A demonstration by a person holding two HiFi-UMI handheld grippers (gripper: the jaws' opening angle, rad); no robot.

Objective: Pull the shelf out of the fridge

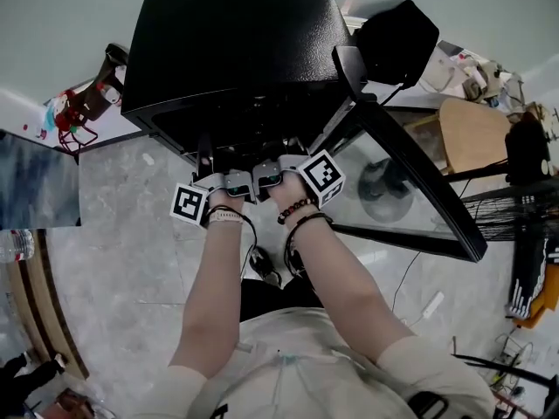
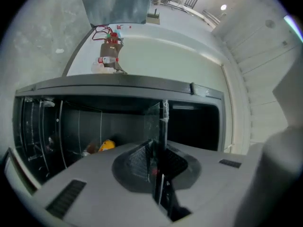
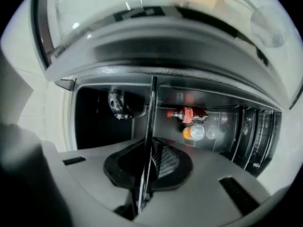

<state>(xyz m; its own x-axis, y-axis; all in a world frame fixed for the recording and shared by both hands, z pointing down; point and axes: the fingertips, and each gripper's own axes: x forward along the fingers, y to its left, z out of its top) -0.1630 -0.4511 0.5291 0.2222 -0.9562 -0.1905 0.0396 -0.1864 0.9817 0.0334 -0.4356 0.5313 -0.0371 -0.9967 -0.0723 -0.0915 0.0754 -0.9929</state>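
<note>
You are pinching the fingers of the left gripper (image 2: 158, 174) and the right gripper (image 3: 147, 167) almost closed on the glass shelf (image 3: 152, 108), whose thin edge is running between them, onward into the black fridge (image 1: 227, 51)

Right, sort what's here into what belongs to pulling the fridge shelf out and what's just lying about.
Part of the job: fridge, its open door, glass shelf, left gripper and right gripper, both shut on the shelf's edge.
Just lying about: red bottle and yellow item inside the fridge, clear bottle on the floor.
</note>
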